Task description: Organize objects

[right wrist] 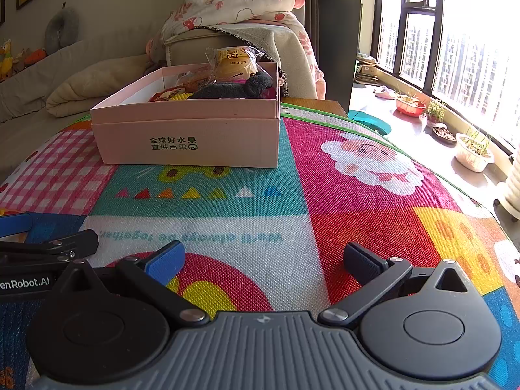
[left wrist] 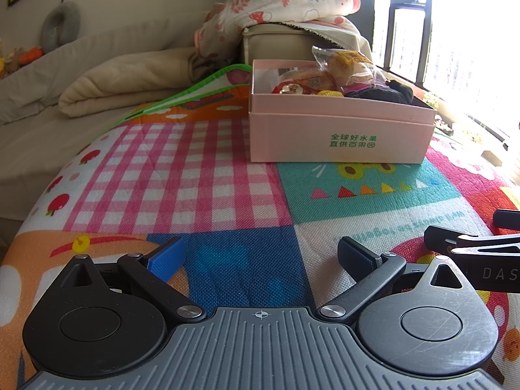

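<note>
A pink cardboard box with green print stands on the colourful mat, ahead of both grippers. Inside it lie wrapped snack packets, a dark grey fabric item, and red and yellow pieces. My left gripper rests low over the mat, open, nothing between its blue-padded fingers. My right gripper is likewise open and empty, well short of the box. Each gripper shows at the edge of the other's view.
Behind the box stands a beige seat draped with a floral blanket. A beige bed with a folded quilt lies to the left. Plant pots line the window sill on the right.
</note>
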